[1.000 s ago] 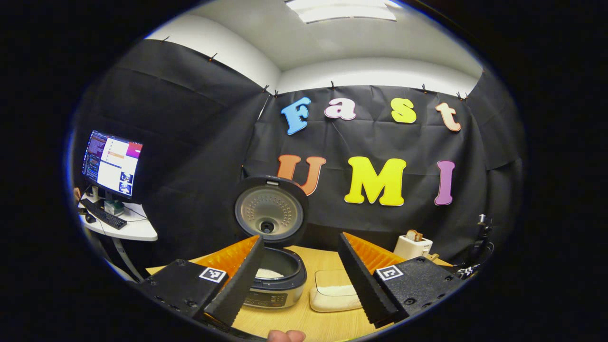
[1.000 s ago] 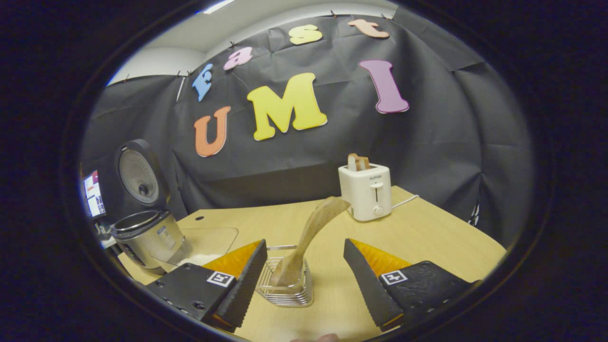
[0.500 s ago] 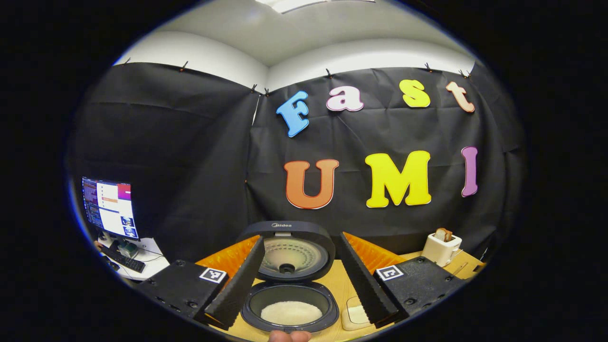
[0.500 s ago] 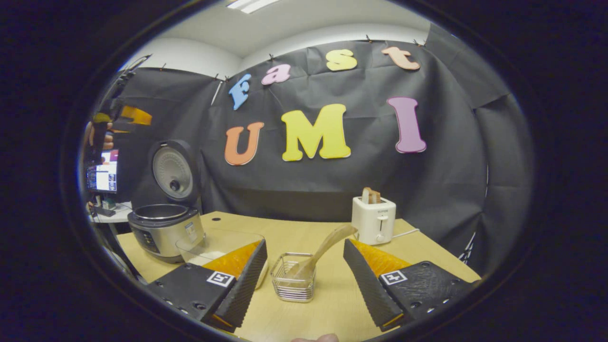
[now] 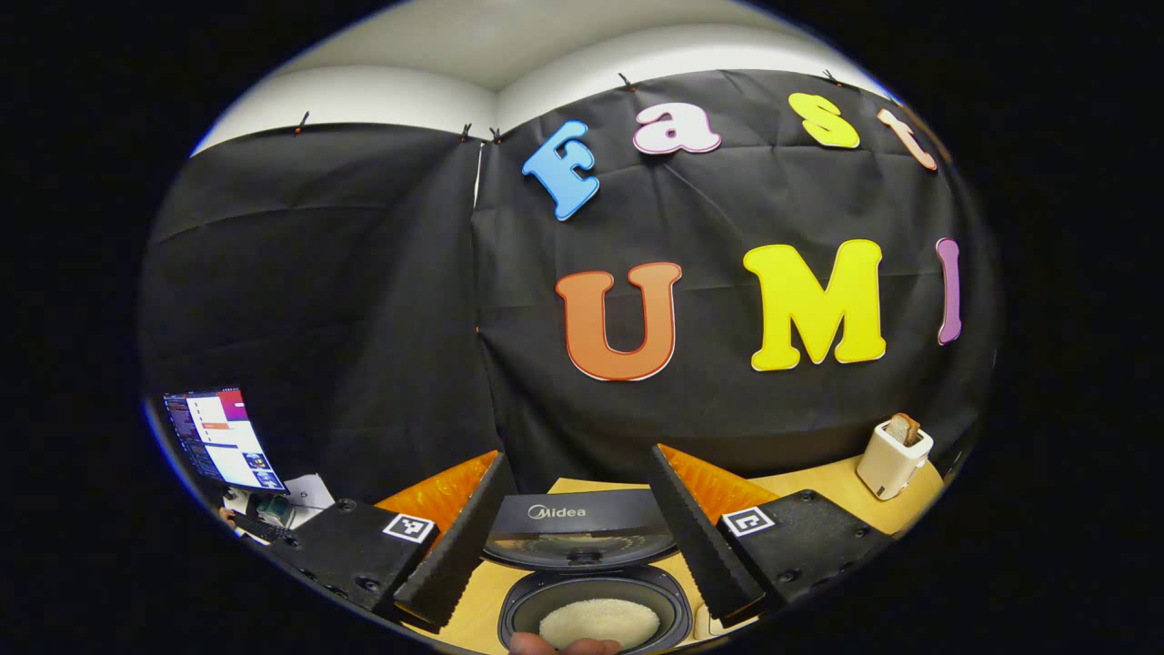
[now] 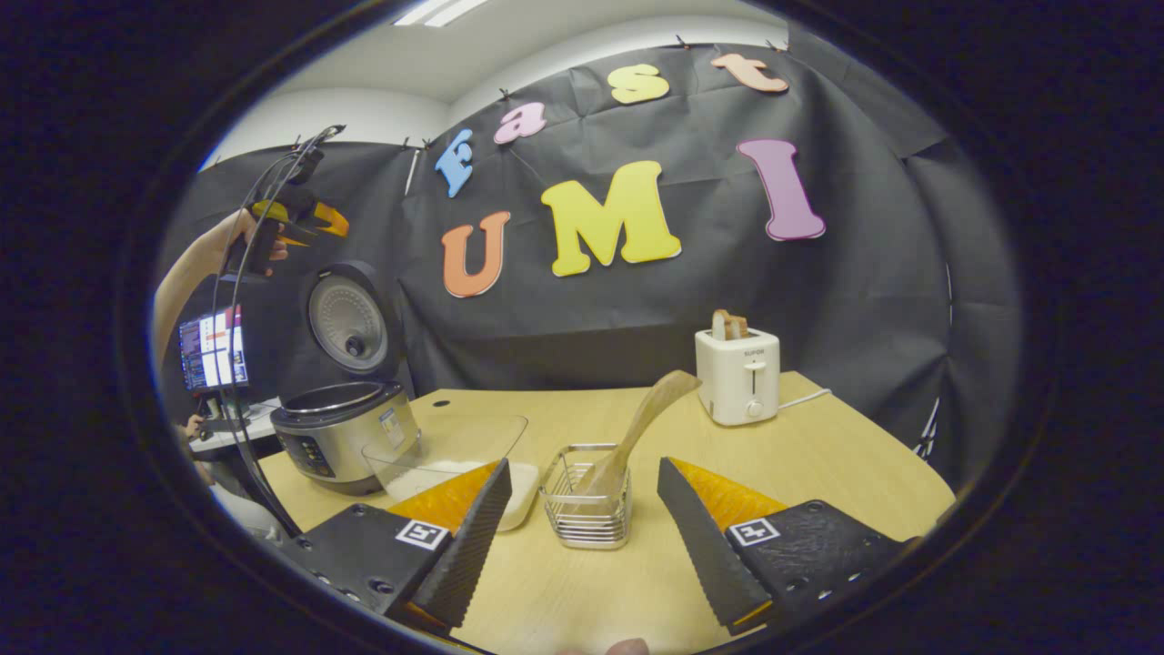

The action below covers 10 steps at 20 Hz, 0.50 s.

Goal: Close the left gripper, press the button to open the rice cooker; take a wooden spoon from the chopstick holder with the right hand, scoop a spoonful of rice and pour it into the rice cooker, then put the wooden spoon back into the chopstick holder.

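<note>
The right gripper (image 6: 577, 537) is held wide and empty just short of the chopstick holder (image 6: 587, 498), from which the wooden spoon (image 6: 641, 425) is leaned up and away, rightward.

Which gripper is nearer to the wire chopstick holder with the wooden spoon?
Right. The right gripper is open just in front of the wire chopstick holder; the left gripper is held high above the open silver rice cooker, farther off.

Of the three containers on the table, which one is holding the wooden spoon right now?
The wire chopstick holder, between the right claw's fingers. The wooden spoon leans out of it. The clear rice container and open rice cooker sit farther left, holding rice only.
</note>
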Motion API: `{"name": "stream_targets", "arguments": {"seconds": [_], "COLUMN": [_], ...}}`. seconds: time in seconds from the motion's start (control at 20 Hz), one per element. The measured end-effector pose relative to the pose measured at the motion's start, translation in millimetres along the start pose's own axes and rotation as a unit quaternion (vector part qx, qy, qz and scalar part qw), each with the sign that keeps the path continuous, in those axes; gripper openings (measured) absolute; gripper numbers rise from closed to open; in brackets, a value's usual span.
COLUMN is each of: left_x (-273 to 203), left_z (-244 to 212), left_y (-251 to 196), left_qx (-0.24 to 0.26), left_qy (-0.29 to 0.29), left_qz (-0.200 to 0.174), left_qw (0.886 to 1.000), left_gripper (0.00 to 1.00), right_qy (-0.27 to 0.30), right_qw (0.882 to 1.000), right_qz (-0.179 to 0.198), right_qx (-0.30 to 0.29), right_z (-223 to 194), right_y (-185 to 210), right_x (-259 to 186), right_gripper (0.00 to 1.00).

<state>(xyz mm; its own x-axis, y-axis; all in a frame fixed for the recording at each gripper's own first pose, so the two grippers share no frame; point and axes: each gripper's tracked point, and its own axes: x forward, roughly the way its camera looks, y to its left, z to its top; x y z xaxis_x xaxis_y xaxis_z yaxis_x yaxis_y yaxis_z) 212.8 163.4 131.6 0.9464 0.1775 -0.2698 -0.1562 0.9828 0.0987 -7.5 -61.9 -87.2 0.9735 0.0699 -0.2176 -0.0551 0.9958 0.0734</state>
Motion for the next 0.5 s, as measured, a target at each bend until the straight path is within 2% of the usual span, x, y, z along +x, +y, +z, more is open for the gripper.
{"name": "stream_targets", "arguments": {"seconds": [0.05,0.1,0.15,0.2,0.25,0.3,0.35,0.4,0.45,0.5], "left_x": [10,18,23,27,31,33,35,36,36,37], "left_z": [-3,-9,-13,-16,-17,-19,-19,-20,-23,-29], "left_y": [4,7,11,11,8,8,6,5,5,6], "left_qx": [-0.008,-0.012,-0.008,-0.006,-0.009,-0.009,-0.008,-0.008,-0.007,-0.003], "left_qy": [0.013,0.031,0.042,0.047,0.051,0.055,0.056,0.056,0.058,0.061], "left_qz": [0.004,0.010,0.020,0.019,0.015,0.014,0.012,0.009,0.005,0.002], "left_qw": [1.000,0.999,0.999,0.999,0.999,0.998,0.998,0.998,0.998,0.998], "left_gripper": [1.00,0.99,0.99,0.99,0.99,0.99,0.99,0.99,0.99,0.99], "right_qy": [-0.002,-0.004,-0.001,0.003,0.003,0.001,0.000,0.000,0.005,0.011], "right_qw": [1.000,1.000,1.000,1.000,1.000,1.000,1.000,1.000,1.000,1.000], "right_qz": [-0.002,-0.002,0.000,0.001,-0.003,-0.007,-0.010,-0.010,-0.009,-0.007], "right_qx": [0.007,0.017,0.027,0.028,0.025,0.024,0.026,0.028,0.028,0.026], "right_z": [1,2,1,0,-1,0,1,1,-3,-6], "right_y": [-5,-7,-7,-8,-12,-16,-17,-17,-15,-13], "right_x": [0,-1,0,1,0,-1,-2,-2,-3,-2], "right_gripper": [0.92,0.92,0.96,0.96,0.92,0.95,0.92,0.96,0.92,0.92]}}
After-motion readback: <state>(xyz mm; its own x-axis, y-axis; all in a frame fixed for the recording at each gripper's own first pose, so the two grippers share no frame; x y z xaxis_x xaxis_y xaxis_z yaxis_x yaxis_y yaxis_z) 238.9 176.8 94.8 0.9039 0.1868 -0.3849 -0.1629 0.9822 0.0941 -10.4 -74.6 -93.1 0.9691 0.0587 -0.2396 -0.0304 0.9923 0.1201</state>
